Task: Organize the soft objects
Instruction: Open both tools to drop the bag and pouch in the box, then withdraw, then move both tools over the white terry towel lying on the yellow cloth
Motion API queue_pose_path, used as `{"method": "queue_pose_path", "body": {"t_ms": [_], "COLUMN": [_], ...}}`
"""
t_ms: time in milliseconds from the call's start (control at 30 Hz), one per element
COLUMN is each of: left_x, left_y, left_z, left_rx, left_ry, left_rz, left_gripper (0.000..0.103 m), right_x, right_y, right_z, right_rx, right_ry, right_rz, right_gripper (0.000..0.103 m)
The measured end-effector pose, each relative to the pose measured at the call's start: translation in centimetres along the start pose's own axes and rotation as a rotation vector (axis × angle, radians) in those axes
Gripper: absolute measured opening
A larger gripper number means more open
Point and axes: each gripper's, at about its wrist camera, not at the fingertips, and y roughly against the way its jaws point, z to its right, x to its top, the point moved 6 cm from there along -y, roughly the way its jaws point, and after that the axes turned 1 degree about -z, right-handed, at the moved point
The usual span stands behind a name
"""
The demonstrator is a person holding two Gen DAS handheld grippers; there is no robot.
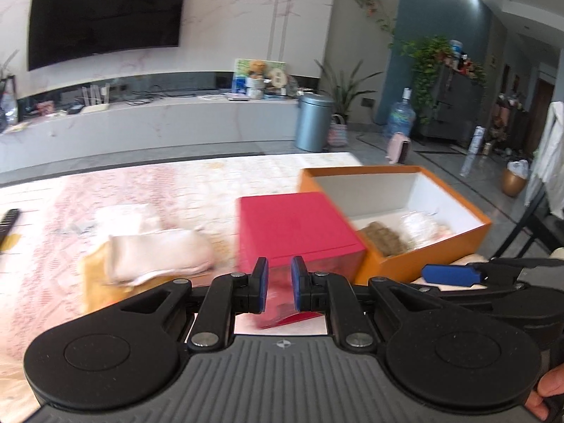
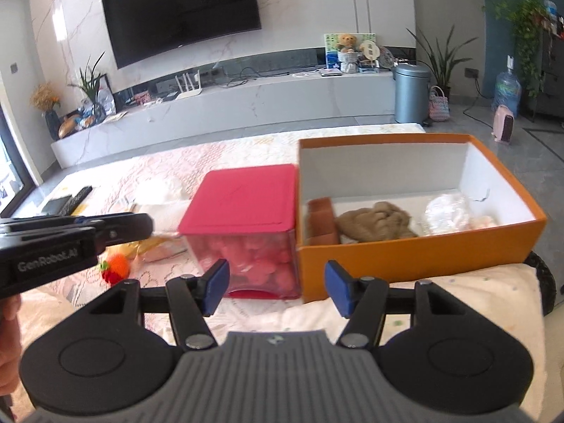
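Note:
An open orange box (image 2: 419, 257) holds a tan knitted bundle (image 2: 373, 222), a white item in clear wrap (image 2: 447, 211) and a brown piece (image 2: 320, 218). Against its left side stands a clear box with a red lid (image 2: 243, 197), with pink soft pieces (image 2: 257, 257) inside. My right gripper (image 2: 276, 278) hangs open and empty just in front of where the two boxes meet. My left gripper (image 1: 280, 271) is shut with nothing in it, near the red box's front. A folded cream cloth (image 1: 158, 253) lies to its left. A small orange knitted toy (image 2: 116, 266) sits nearby.
A pink lace cloth (image 1: 176, 190) covers the table. A remote control (image 2: 75, 197) lies at the far left. A dotted white cushion (image 2: 458, 310) is in front of the orange box. Beyond the table are a TV bench and a grey bin (image 2: 410, 93).

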Motion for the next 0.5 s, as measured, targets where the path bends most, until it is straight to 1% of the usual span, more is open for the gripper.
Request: {"method": "queue_pose_path", "body": {"t_ms": [67,167,367,400,500], "left_x": [-0.5,-1.3,-2.1,-2.6,-2.8], "left_y": [0.3,0.8,1.5,1.6,1.7], "left_z": [-1.4,-3.7,-8.2,-9.4,-11.4], "left_rx": [0.032,0.059,0.120,0.129,0.151], "left_ry": [0.009,0.043,0.093,0.106,0.146], "left_rz": [-0.009,-0.021,-0.029,-0.031,-0.039], "left_gripper": [0.015,0.015,0.015,0.015,0.015], "right_x": [-0.1,-0.3,0.2,0.2,0.4], "right_y": [-0.6,-1.5,-3.3,-3.6,-4.6], "right_z": [-1.2,-3.3,-7.6,-8.2,-10.0], "right_rx": [0.015,0.044,0.087,0.092,0.106], "right_ry": [0.006,0.024,0.113,0.124,0.159], "right_rz": [-0.004,-0.016,-0.015,-0.014,-0.014], "right_gripper": [0.060,0.060,0.060,0.060,0.060]}}
